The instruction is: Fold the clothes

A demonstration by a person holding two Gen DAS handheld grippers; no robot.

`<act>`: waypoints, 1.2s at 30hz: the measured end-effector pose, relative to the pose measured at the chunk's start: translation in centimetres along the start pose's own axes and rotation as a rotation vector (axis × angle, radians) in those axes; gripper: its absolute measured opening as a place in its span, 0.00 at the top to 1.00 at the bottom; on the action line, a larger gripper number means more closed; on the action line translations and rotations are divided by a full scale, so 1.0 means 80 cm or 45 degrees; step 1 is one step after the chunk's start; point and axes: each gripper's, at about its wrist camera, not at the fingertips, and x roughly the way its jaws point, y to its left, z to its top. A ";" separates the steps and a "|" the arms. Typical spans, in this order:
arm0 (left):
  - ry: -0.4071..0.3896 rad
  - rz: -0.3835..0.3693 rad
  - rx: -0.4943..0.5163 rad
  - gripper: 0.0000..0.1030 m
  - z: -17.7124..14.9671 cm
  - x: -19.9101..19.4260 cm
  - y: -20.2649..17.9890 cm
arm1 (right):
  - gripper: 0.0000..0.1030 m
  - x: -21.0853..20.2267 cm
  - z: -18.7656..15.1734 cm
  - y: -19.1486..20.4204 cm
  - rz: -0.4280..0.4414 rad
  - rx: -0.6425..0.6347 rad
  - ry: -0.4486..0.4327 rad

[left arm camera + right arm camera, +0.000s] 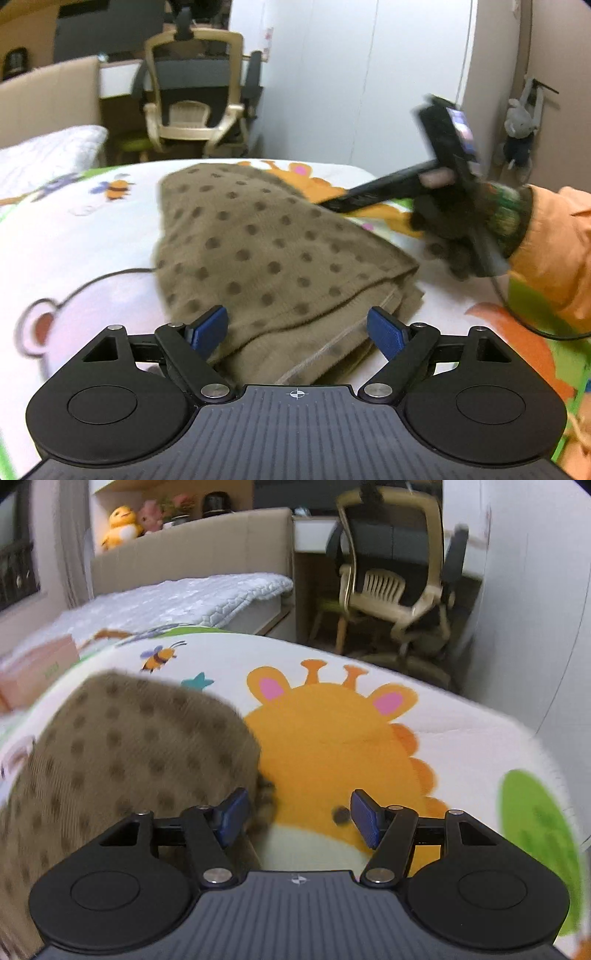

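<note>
A brown garment with dark dots [258, 251] lies folded in layers on a cartoon-print bed cover [74, 240]. My left gripper [297, 332] is open over the garment's near folded edge, its blue pads [208, 328] wide apart with cloth below them. In the left wrist view the right gripper tool [354, 197] reaches to the garment's far right side, held by a gloved hand with an orange sleeve [554, 240]. In the right wrist view my right gripper [299, 818] is open beside the garment [122, 749], over the printed giraffe [332, 738], holding nothing.
A beige office chair [192, 92] stands beyond the bed by a desk. A white quilted mattress [177, 598] and a pink box [37, 668] lie at the left. Plush toys [122, 524] sit on a shelf. The bed's edge [480, 709] drops off at the right.
</note>
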 end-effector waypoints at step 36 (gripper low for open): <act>-0.119 0.218 0.256 0.95 0.002 -0.018 -0.020 | 0.97 -0.137 -0.079 0.154 -0.036 -0.684 -0.336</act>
